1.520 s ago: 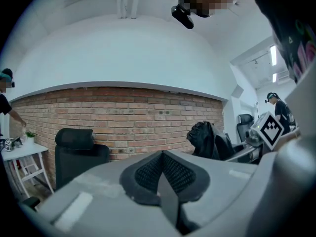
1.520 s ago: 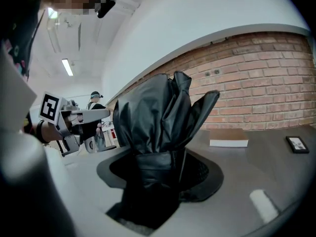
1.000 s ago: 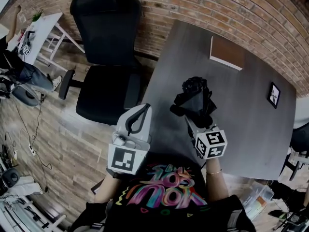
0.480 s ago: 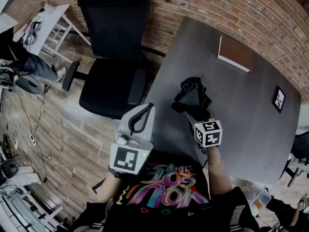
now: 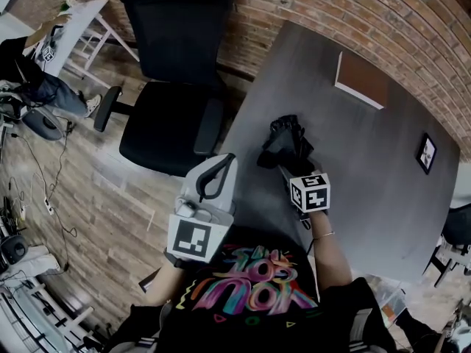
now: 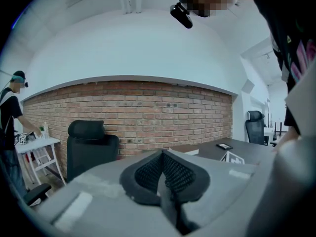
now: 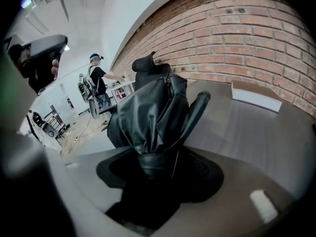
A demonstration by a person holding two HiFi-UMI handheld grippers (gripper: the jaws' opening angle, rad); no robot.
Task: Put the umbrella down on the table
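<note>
A folded black umbrella (image 5: 288, 141) is clamped in my right gripper (image 5: 284, 165), which is shut on its lower end and tilts down over the near left part of the grey table (image 5: 368, 168). In the right gripper view the umbrella's bunched fabric (image 7: 148, 115) rises out of the jaws of my right gripper (image 7: 159, 168), with the tabletop (image 7: 256, 132) behind it. I cannot tell whether the umbrella touches the table. My left gripper (image 5: 218, 165) hangs off the table's left edge, shut and empty; the pads of my left gripper (image 6: 163, 176) meet.
A black office chair (image 5: 173, 87) stands left of the table against the brick wall. A flat brown and white box (image 5: 362, 79) and a small dark framed item (image 5: 426, 153) lie at the table's far side. A person (image 5: 29, 87) stands by a white desk at far left.
My right gripper has sunk toward the tabletop with the umbrella still in it, tipping further down. My left gripper has stayed put.
</note>
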